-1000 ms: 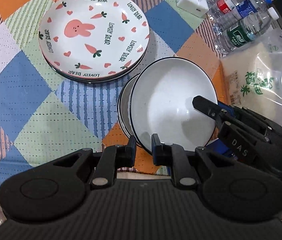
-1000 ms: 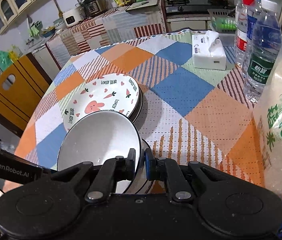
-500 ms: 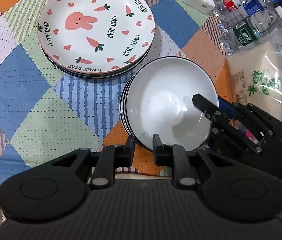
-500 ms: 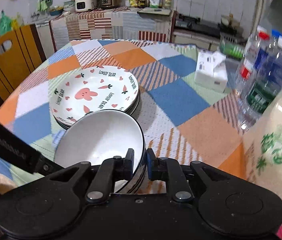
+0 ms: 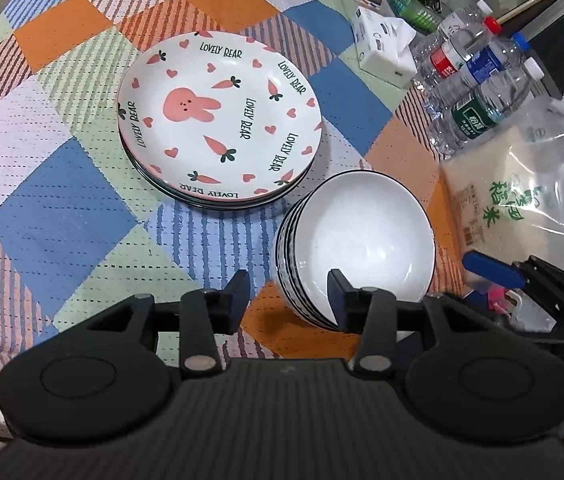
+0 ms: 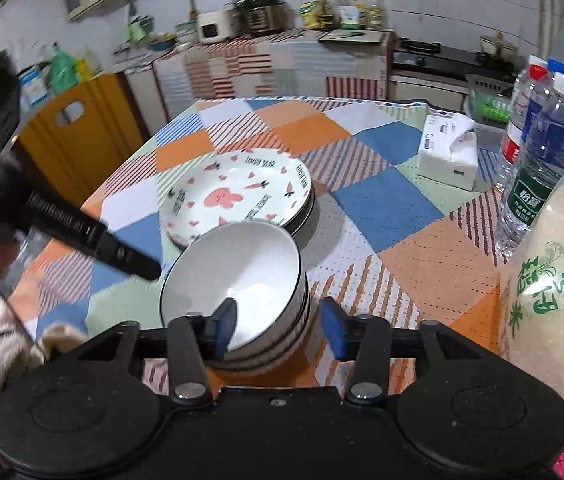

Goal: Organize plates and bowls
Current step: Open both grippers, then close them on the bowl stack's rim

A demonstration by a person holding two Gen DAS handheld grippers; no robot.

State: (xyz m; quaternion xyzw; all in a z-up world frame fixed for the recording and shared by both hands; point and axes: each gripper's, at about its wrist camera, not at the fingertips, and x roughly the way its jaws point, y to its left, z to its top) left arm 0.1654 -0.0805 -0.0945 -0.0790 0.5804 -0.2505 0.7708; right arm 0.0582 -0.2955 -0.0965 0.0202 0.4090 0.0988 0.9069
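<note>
Hovering with both left tongs (image 5: pixel 289 294) and right tongs (image 6: pixel 278 322) spread apart, gripping nothing. Sitting nested near the worktop (image 5: pixel 62 208) edge: bowls (image 5: pixel 355 246), just beside stacked plates (image 5: pixel 220 118).

Patchwork table (image 5: pixel 62 208) bears plates (image 5: pixel 218 120), bowls (image 5: pixel 357 240), bottles (image 5: pixel 477 80)

The stack of bowls (image 5: pixel 355 240) stood on the desk (image 5: pixel 62 216), near the front edge. The stack of plates (image 5: pixel 218 120) lay just behind it, to the left, close beside it. The tissue box (image 5: pixel 385 52) sat farther back on the right. The water bottles (image 5: pixel 477 92) stood right of the box, with the rice bag (image 5: pixel 521 188) before them.
</note>
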